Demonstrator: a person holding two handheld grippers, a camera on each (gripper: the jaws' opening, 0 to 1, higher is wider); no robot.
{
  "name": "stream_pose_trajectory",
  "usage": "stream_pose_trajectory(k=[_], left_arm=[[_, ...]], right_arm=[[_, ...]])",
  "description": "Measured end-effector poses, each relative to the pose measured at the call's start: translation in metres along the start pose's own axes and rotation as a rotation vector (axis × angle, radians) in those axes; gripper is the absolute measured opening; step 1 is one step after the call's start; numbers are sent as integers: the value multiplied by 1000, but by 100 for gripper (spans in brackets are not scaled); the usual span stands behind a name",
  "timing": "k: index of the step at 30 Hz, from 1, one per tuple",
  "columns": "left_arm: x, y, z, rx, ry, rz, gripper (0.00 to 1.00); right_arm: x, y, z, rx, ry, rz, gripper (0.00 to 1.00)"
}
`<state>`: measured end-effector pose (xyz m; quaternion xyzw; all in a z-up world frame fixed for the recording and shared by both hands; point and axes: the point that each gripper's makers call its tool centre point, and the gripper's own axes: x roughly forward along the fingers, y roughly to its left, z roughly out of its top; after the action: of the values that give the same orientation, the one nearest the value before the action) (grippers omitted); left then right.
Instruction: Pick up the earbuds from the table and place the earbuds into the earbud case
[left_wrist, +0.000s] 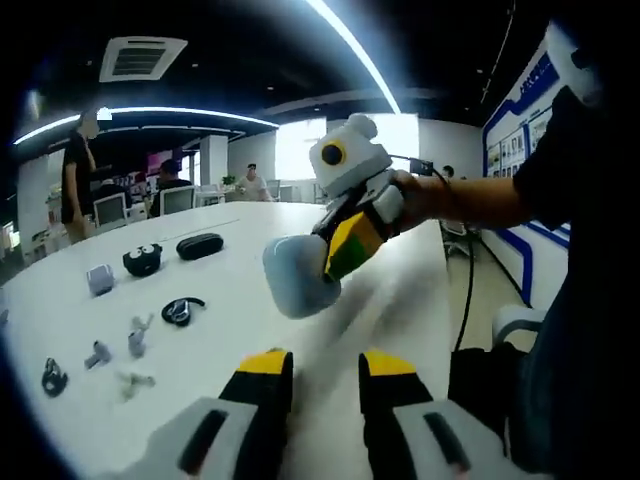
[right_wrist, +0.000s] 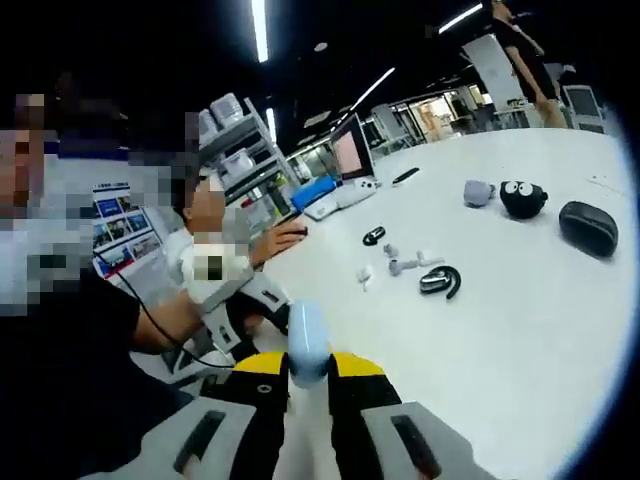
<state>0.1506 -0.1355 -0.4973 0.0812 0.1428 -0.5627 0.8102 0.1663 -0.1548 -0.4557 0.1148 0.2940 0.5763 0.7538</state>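
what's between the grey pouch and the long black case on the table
The round black case with googly eyes sits between the grey pouch and the long black case, as the right gripper view shows.

dark ceiling with strip lights (left_wrist: 350, 45), air vent (left_wrist: 140, 57), white table (left_wrist: 230, 270), blue wall display (left_wrist: 520, 110), shelving (right_wrist: 240, 150)

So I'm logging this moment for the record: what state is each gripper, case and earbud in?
right gripper: shut on light blue case, lifted off the white table
left gripper: open, empty
black oval case: closed, on table
black round case with eyes: on table
loose earbuds: lying on table, unpicked
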Motion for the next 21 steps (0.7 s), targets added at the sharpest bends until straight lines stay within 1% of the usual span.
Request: stream_pose_trajectory(k=[1, 2, 4, 6, 8, 10, 12, 13, 15, 17, 19, 21], left_arm=[[-8, 6, -8, -21, 31, 32, 32], [-13, 8, -11, -20, 36, 39, 33], [-25, 12, -13, -28, 19, 61, 35], [-37, 15, -12, -52, -6, 83, 36], [-48, 19, -11, -58, -16, 110, 38], [-64, 29, -12, -77, -21, 176, 39], [-75, 34, -10, -92, -47, 212, 43], [-84, 37, -6, -112, -80, 235, 45], [-97, 43, -3, -144, -120, 263, 47], [-109, 50, -6, -163, -134, 308, 49], [-119, 56, -10, -167, -141, 339, 54], [-130, 62, -17, -196, -150, 376, 57]], right_arm=[[4, -2, 6, 18, 6, -7, 15], [8, -4, 12, 23, 11, -9, 15], [14, -6, 20, 29, 18, -13, 15], [21, -8, 31, 32, 23, -20, 15], [28, -11, 42, 43, 24, -21, 15], [39, -14, 58, 73, 19, -14, 15], [51, -18, 70, 86, 22, -13, 15], [57, -22, 77, 90, 23, -17, 15], [72, -34, 91, 110, 27, -31, 15], [83, -45, 101, 129, 30, -45, 15], [96, -57, 113, 198, 38, -54, 15], [110, -71, 125, 263, 45, -59, 15]])
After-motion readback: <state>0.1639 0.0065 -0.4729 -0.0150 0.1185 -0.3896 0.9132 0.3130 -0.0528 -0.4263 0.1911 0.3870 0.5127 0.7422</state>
